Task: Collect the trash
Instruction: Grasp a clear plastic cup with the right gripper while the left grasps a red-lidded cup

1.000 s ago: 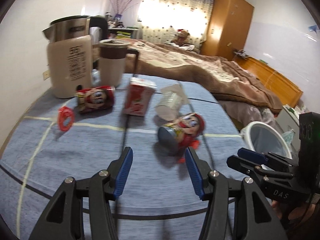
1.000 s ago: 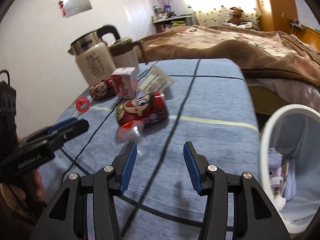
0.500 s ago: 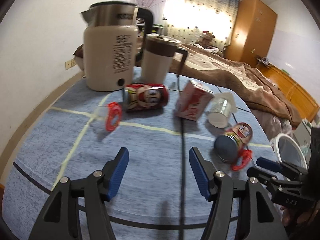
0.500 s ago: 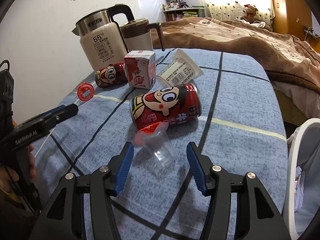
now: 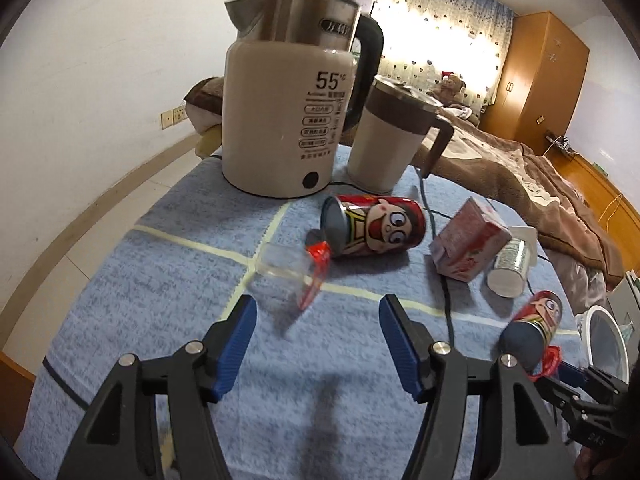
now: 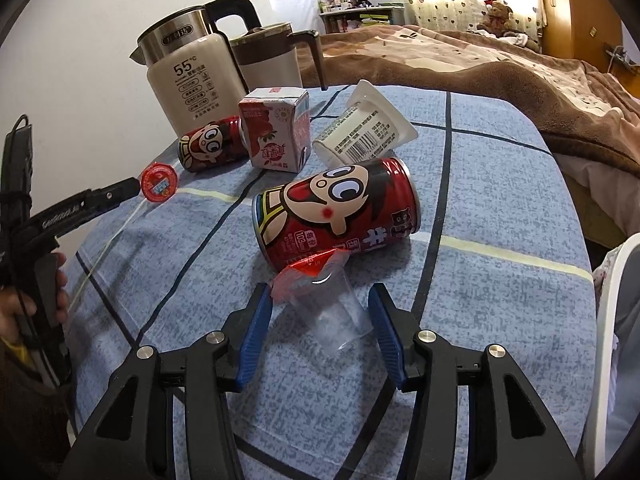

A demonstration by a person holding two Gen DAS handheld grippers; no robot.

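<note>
Trash lies on a blue checked tablecloth (image 5: 168, 264). My left gripper (image 5: 316, 328) is open, just short of a clear jelly cup with a red foil lid (image 5: 288, 270). Behind that lies a red cartoon can (image 5: 376, 226), then a pink carton (image 5: 468, 242) and a white yogurt cup (image 5: 510, 266). My right gripper (image 6: 320, 320) is open with its fingers on either side of a second clear jelly cup (image 6: 334, 312), not touching it. A second red can (image 6: 340, 212) lies right behind that cup. The white trash bin (image 6: 612, 320) is at the right edge.
A cream electric kettle (image 5: 288, 120) and a lidded mug (image 5: 392, 140) stand at the back of the table, with a black cord (image 5: 444, 280) running forward. A bed with a brown blanket (image 6: 500, 64) lies beyond the table. The table edge drops off at the left.
My left gripper has swung left and closer to the kettle-side jelly cup. My right gripper has moved forward so the near jelly cup now lies between its fingers.
</note>
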